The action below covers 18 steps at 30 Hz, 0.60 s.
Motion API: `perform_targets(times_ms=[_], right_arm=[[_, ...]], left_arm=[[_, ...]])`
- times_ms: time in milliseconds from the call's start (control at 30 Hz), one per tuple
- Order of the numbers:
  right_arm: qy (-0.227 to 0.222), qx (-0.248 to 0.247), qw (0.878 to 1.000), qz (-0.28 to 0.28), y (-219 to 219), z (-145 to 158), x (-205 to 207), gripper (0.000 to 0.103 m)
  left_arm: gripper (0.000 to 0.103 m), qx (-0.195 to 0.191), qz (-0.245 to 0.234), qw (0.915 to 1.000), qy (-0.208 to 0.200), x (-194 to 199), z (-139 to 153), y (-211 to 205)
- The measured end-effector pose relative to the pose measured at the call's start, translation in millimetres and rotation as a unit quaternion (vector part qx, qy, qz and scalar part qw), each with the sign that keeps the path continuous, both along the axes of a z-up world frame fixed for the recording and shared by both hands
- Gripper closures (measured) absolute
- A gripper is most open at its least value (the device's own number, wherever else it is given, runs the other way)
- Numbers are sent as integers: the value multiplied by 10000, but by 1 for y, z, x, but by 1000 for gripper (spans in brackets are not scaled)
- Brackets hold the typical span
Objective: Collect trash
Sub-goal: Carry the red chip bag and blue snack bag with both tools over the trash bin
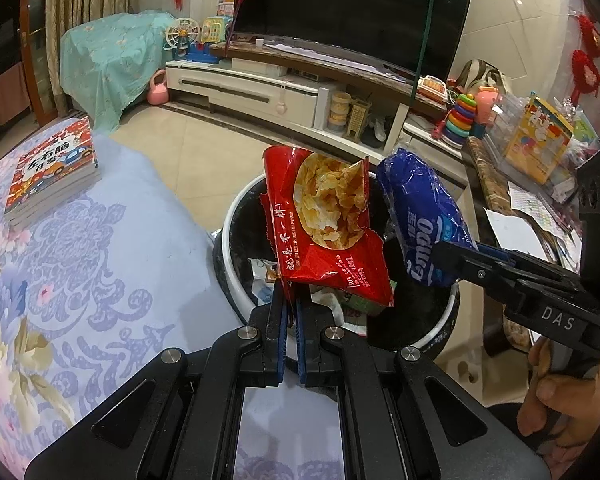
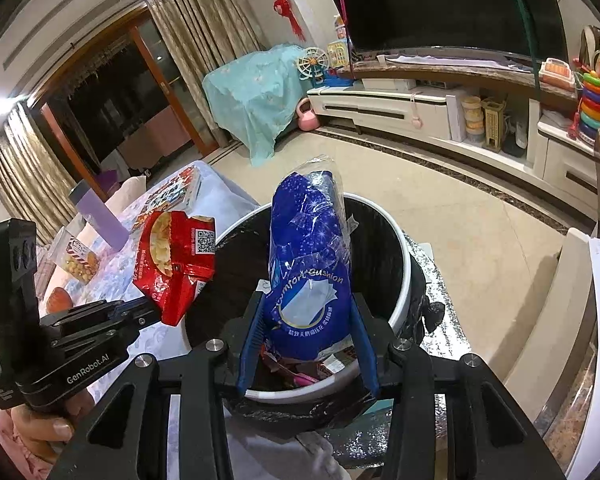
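Left gripper [image 1: 291, 304]: jaws drawn narrow, pinching the lower edge of the red snack bag [image 1: 327, 224]; the bag stands up and forward from the fingertips, torn open along its top, and hangs over the near-left side of the bin's mouth; held by one corner, presumably so that it will drop clear on release

Right gripper [image 2: 307, 332]: blue pads set moderately apart and pressed against both flanks of the blue tissue wrapper [image 2: 310, 268]; the wrapper is bulky and crumpled, hence the broader grip around its body rather than an edge pinch; it rises upright between the fingers, directly above the bin opening

Trash bin [image 1: 236, 216]: white rim, black liner, standing on the floor just beside the cloth-covered table [image 1: 100, 260]; paper and wrappers already lie inside, so collection is under way; both items are positioned over the opening, and the judgement is that the step in hand is the drop; the red bag sits nearer the rim than the blue one and could catch on the edge or fall outside if let go without moving inward

Surroundings: books [image 1: 52, 176] remain on the table; a packet of snacks [image 2: 78, 260] lies there also, status as trash cannot be told
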State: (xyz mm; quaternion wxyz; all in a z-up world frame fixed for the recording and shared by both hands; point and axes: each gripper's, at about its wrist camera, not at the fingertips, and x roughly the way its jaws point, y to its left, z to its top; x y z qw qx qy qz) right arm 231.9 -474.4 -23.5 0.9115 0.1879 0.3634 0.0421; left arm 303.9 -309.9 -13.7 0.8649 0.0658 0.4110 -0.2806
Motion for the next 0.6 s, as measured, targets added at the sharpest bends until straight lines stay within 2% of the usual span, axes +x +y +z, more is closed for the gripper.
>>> perform_targets(times_ms=[600], right_arm=[[154, 19, 9999, 31, 3, -5, 8, 60]], left_arm=[[100, 109, -89, 9998, 116, 5, -5, -6]])
